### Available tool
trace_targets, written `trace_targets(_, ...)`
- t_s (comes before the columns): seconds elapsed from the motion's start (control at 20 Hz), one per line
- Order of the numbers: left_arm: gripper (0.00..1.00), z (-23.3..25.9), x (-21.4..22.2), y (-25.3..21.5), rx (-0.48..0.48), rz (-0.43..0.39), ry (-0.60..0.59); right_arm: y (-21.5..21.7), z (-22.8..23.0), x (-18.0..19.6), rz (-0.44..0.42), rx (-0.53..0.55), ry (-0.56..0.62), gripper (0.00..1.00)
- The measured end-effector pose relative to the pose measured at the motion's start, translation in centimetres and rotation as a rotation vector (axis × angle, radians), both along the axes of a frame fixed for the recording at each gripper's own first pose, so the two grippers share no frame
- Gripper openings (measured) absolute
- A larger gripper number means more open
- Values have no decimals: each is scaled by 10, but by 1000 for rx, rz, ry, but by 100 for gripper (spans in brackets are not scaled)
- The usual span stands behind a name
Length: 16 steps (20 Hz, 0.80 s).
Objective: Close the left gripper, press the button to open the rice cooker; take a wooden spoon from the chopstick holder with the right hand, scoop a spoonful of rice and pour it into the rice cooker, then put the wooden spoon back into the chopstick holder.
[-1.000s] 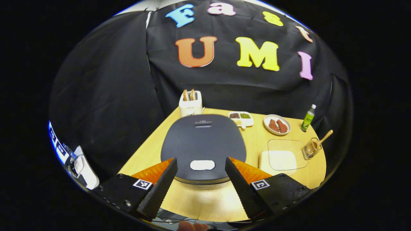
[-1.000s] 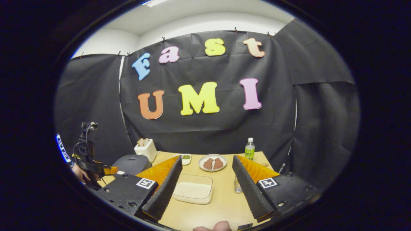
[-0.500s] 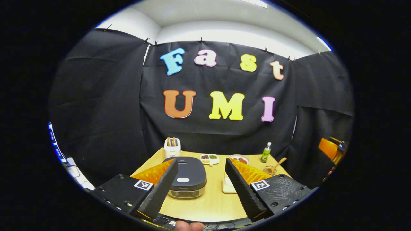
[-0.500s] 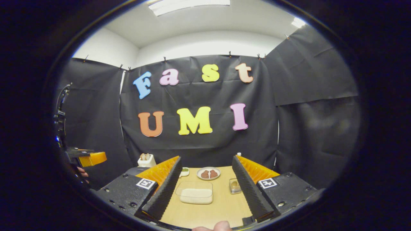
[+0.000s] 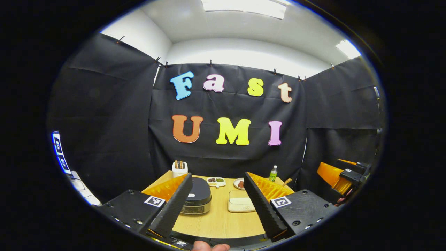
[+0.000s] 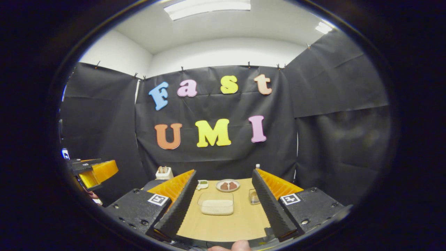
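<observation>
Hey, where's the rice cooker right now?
In the left gripper view, the rice cooker sits on the table's left half, lid shut, left of the rice tub.

On the tabletop (image 5: 219,223), the rice cooker (image 5: 197,199) sits at left with the rice container (image 5: 239,205) beside it to the right. Behind them, along the back edge, stand a toaster (image 5: 179,168), a divided dish (image 5: 216,181), a plate (image 5: 239,183) and a bottle (image 5: 273,173). What appears to be the wooden spoon (image 5: 286,182) leans at far right.

Bright rectangular ceiling panels (image 5: 244,7) are lighting both views evenly from above; fisheye bending is curving the edges.
</observation>
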<state>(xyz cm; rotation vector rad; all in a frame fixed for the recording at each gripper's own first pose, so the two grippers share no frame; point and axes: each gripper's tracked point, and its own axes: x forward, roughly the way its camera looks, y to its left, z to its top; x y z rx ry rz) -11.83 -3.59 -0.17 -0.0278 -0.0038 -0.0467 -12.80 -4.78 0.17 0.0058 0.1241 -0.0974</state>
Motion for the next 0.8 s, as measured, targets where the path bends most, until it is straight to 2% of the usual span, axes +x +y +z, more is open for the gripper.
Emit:
trace_targets(0.25,95,0,-10,-22,46,-17,-23,1,-8,-3,16,0,18,100)
trace_targets(0.5,94,-2,-10,-32,49,-18,-11,-6,-11,-4,17,5,33,100)
trace_targets(0.55,84,-1,-9,-32,47,-14,-10,-8,-10,-4,16,4,31,100)
trace_targets(0.6,95,-2,-9,-33,44,-12,-11,-9,-11,-4,16,6,33,100)
trace_targets(0.75,95,-2,-8,-38,43,-12,-6,-12,-12,-1,22,15,38,100)
trace_targets(0.8,84,0,-6,-39,42,-10,-8,-14,-12,1,22,18,38,100)
